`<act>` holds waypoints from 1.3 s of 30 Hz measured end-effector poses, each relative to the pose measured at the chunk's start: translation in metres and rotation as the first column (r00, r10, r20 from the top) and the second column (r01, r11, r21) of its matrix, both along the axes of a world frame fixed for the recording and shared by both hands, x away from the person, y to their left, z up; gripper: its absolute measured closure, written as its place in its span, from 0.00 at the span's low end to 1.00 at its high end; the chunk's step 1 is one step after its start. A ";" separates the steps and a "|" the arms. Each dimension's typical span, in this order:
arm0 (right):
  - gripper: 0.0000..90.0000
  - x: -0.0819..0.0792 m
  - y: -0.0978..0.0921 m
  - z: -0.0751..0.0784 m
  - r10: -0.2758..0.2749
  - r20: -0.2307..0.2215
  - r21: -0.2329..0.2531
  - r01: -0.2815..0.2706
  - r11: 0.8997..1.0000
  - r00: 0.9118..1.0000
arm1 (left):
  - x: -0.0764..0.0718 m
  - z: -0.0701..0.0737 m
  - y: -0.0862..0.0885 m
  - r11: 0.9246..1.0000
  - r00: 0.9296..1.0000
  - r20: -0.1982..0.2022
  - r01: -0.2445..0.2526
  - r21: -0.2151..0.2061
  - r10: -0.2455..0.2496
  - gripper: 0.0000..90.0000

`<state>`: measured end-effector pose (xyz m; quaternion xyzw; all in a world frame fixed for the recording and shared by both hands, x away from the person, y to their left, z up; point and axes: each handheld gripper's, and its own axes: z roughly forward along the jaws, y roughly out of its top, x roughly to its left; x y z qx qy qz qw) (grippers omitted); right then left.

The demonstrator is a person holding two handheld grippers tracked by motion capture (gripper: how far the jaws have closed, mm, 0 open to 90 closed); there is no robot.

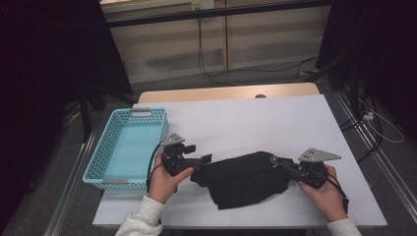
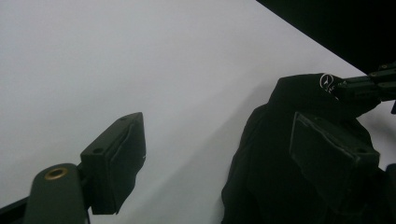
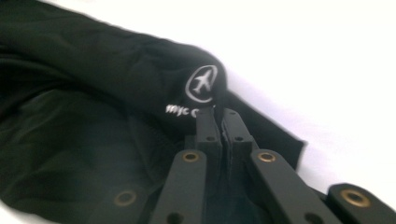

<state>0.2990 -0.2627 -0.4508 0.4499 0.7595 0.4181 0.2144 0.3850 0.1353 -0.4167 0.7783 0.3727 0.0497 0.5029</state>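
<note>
A crumpled black garment point(image 1: 241, 179) lies on the white table point(image 1: 246, 118) toward the front. It carries a small white aeroplane logo point(image 3: 201, 83). My right gripper point(image 1: 281, 162) is shut on the garment's right edge just below that logo; in the right gripper view point(image 3: 218, 117) the jaws are pressed together with cloth between them. My left gripper point(image 1: 199, 155) is open at the garment's left end. In the left gripper view point(image 2: 224, 163) one jaw hovers over bare table and the other over the black cloth point(image 2: 261, 154), without gripping it. The right gripper point(image 2: 369, 86) shows far off there.
A light-blue perforated basket point(image 1: 101, 147) with nothing in it stands at the table's left edge, close to my left hand. Bare white table stretches behind the garment to a wooden strip point(image 1: 226, 92). Cables point(image 1: 206, 73) trail on the floor beyond.
</note>
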 end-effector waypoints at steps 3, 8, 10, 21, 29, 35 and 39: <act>0.98 0.001 -0.005 0.001 -0.054 0.020 0.012 0.053 0.999 0.998 | -0.003 0.003 0.002 1.000 1.000 -0.001 -0.006 0.001 0.006 0.19; 0.98 0.002 -0.005 0.003 -0.084 0.043 0.022 0.084 0.996 0.995 | -0.009 0.004 -0.001 1.000 1.000 -0.013 0.015 0.011 -0.015 0.19; 0.98 0.003 -0.002 0.003 -0.072 0.048 0.019 0.071 0.997 0.996 | -0.011 0.002 -0.003 1.000 1.000 -0.021 0.023 0.006 -0.022 0.19; 0.96 0.005 0.006 0.006 -0.050 0.070 0.022 0.049 0.999 0.996 | -0.014 -0.010 -0.009 0.998 0.998 -0.056 0.042 0.050 -0.039 0.20; 0.97 0.006 0.004 0.005 -0.061 0.076 0.047 0.058 0.997 0.995 | -0.020 -0.015 -0.010 0.995 0.995 -0.087 0.050 0.086 -0.042 0.31; 0.97 0.006 0.003 0.005 -0.068 0.081 0.049 0.065 0.997 0.994 | -0.022 -0.020 -0.008 0.991 0.990 -0.118 0.083 0.101 -0.071 0.46; 0.98 0.005 0.002 0.005 -0.073 0.081 0.051 0.069 0.996 0.994 | -0.024 -0.019 -0.009 0.988 0.988 -0.124 0.102 0.119 -0.087 0.56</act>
